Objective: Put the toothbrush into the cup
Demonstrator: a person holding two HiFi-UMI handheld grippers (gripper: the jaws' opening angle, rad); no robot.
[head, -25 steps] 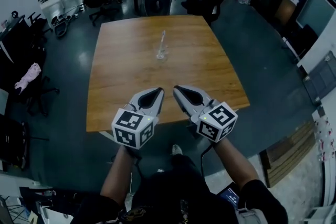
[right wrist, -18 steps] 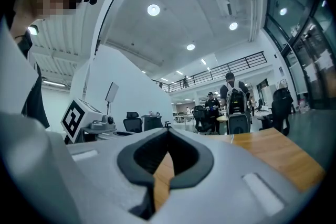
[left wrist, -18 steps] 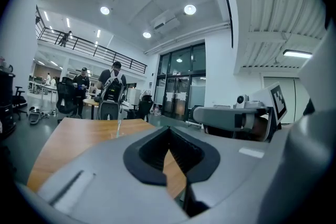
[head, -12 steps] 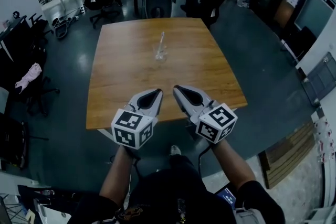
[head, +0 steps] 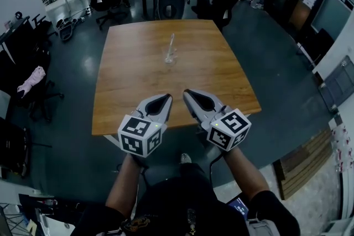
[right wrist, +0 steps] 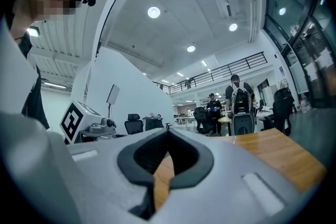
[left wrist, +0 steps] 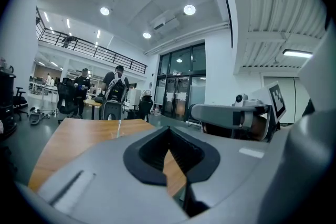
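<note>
At lower centre, the left hand-held gripper point(head: 167, 96) and right hand-held gripper point(head: 186, 92) hover side by side over the near edge of the surface point(head: 221, 80), both clenched on nothing. Higher in the frame, mid-surface, the toothbrush point(head: 171, 40) stands in the cup point(head: 169, 57).

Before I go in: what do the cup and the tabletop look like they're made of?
Cup: clear, so glass or hard plastic; the tabletop shows through it and it catches small glints. I cannot tell which of the two.
Table: wood or wood-look laminate; even warm brown, smooth, low sheen.
</note>
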